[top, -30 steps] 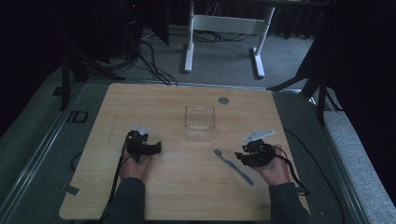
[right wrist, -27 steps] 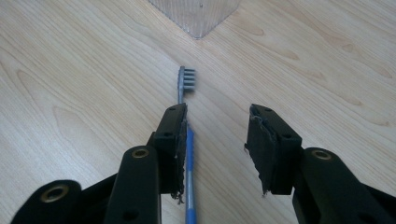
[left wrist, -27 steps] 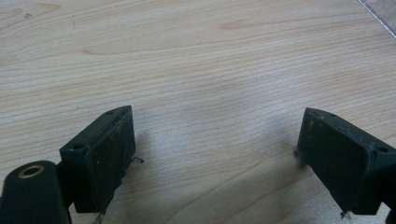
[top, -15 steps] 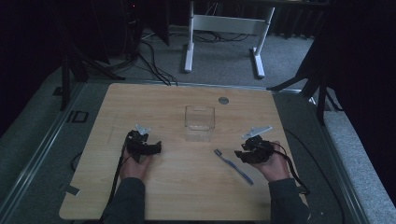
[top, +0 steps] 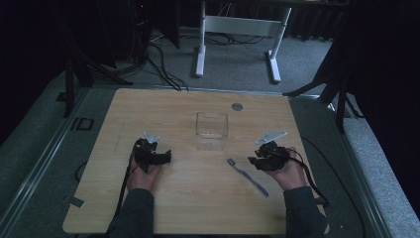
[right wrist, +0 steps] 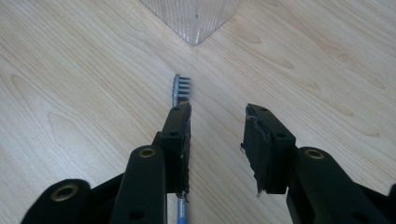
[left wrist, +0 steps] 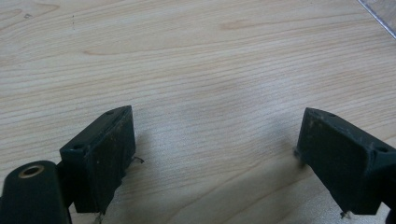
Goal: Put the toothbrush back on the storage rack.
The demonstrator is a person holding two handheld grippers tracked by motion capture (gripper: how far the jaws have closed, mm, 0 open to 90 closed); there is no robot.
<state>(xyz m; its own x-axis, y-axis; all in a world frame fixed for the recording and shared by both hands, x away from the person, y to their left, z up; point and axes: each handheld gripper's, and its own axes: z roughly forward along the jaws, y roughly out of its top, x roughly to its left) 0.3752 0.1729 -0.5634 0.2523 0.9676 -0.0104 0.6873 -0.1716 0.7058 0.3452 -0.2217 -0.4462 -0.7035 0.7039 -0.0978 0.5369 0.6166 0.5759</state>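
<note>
A blue-grey toothbrush lies flat on the wooden table, right of centre, with its head toward a clear plastic box. My right gripper rests on the table just right of the brush head and is open. In the right gripper view the toothbrush runs under the left jaw of my right gripper, not between the jaws, and the box corner is ahead. My left gripper sits left of the box, open wide over bare wood.
A round metal grommet sits near the table's far edge. A strip of tape is at the near left corner. Cables trail from both grippers. A white desk frame stands on the floor beyond the table.
My right hand has edged slightly left, toward the toothbrush head. The left hand, the box and the toothbrush have stayed where they were.
</note>
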